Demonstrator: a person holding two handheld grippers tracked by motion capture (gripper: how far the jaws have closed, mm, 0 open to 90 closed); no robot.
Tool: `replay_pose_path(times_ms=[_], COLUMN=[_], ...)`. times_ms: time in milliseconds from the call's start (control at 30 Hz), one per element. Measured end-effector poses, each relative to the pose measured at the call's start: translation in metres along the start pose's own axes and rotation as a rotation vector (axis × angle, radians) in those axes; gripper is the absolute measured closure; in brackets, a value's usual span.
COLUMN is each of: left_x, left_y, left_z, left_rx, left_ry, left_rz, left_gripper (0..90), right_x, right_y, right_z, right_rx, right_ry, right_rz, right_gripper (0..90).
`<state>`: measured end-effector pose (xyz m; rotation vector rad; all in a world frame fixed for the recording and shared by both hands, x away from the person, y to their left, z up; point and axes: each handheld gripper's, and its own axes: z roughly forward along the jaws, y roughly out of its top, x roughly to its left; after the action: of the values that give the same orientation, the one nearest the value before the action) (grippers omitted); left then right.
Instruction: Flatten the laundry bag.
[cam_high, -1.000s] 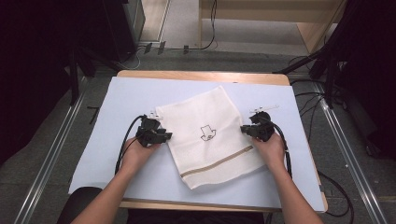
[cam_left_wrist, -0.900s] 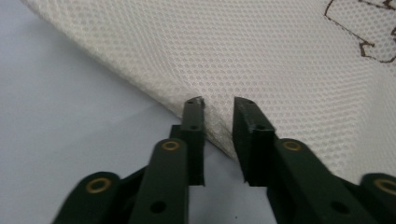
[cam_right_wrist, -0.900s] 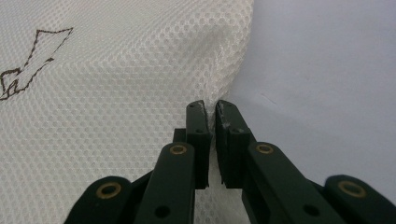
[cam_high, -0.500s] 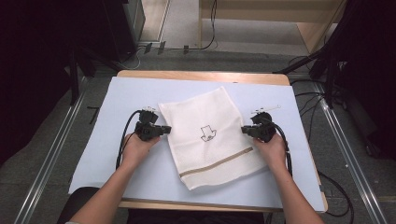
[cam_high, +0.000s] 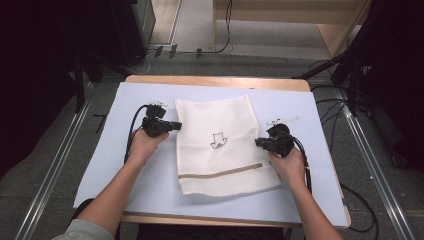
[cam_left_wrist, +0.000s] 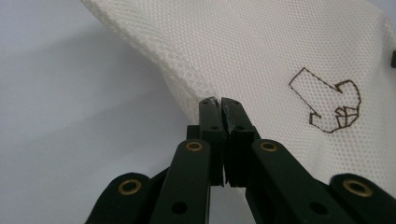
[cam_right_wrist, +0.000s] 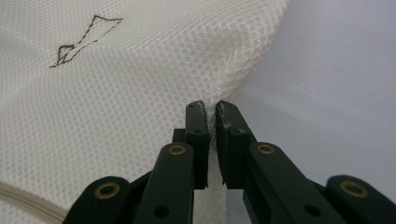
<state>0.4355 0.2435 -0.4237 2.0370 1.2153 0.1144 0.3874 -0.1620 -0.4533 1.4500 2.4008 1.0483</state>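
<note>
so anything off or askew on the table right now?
Only slightly: the white mesh bag lies a bit skewed on the pale blue mat, edges lifted where the left gripper and right gripper pinch its opposite sides. No damage or spills visible.

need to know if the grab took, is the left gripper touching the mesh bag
Touching. In the left gripper view the left gripper has its jaws shut on the edge of the white mesh bag, with mesh pinched between the tips and lifted off the table.
</note>
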Motion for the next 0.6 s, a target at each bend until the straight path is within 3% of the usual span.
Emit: replay_pose_path(times_ms=[333, 600], left_x=[0.02, 0.026], left_y=[0.008, 0.012], left_z=[0.001, 0.006], left_rx=[-0.022, -0.004], left_ry=[0.012, 0.04], left_rz=[-0.041, -0.027], left_gripper=[89.3, 89.0], right_x=[0.016, 0.025], right_y=[-0.001, 0.0], right_z=[0.008, 0.012], right_rx=[0.003, -0.002], right_ry=[0.016, 0.019], right_rz=[-0.027, -0.035], right_gripper=[85.1, 84.8])
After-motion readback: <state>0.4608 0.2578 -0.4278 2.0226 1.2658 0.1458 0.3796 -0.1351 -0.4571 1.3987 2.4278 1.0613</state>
